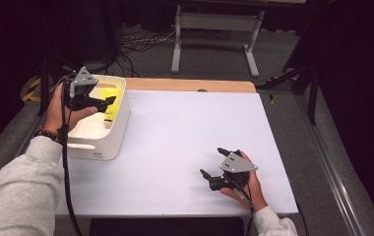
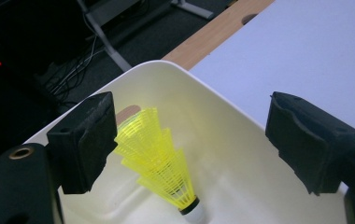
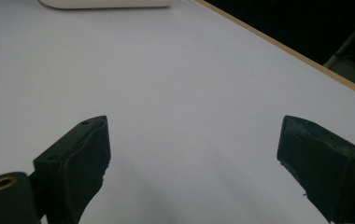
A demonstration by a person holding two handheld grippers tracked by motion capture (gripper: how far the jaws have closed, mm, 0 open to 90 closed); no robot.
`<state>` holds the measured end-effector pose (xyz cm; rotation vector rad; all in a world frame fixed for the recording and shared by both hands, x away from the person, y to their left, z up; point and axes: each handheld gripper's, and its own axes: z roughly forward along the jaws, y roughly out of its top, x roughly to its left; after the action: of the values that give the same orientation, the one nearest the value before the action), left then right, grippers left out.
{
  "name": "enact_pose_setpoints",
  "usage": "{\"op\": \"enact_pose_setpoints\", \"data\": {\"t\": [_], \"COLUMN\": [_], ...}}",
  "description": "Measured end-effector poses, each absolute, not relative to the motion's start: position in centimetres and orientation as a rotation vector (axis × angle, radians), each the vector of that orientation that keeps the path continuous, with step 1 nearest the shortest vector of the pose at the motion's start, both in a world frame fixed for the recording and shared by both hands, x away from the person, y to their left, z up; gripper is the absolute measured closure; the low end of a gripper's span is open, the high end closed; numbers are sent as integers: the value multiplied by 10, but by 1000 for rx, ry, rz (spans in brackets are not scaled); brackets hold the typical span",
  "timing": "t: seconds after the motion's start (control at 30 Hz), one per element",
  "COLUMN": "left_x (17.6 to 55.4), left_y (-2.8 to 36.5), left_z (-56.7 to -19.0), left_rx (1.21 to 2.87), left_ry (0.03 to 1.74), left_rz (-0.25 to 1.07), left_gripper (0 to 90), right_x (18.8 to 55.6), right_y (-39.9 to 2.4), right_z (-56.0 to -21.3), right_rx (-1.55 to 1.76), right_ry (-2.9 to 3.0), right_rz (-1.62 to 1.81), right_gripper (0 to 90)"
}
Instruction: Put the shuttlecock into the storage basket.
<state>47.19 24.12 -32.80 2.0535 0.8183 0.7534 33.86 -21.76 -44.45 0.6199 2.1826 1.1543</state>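
So the left gripper hung over the white bin, jaws apart, with the yellow shuttlecocks stacked inside. Looked like the drop-off was done. Right gripper sat wide on the table, holding nothing. Next was probably pulling clear.

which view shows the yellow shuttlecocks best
The left gripper view: the stacked yellow shuttlecocks lie in the white bin, skirts and cork plain. The high view gives a small yellow patch; the right gripper view, just the bin's edge.
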Motion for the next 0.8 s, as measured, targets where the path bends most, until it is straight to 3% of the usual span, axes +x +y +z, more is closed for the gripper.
{"op": "enact_pose_setpoints", "data": {"t": [0.8], "left_x": [431], "left_y": [250], "left_z": [-332], "left_rx": [1946], "left_ry": [689], "left_rz": [774], "left_gripper": [90], "right_x": [334], "right_y": [-214], "right_z": [-443], "right_rx": [599], "right_ry": [2182], "right_rz": [1152], "right_gripper": [100]}}
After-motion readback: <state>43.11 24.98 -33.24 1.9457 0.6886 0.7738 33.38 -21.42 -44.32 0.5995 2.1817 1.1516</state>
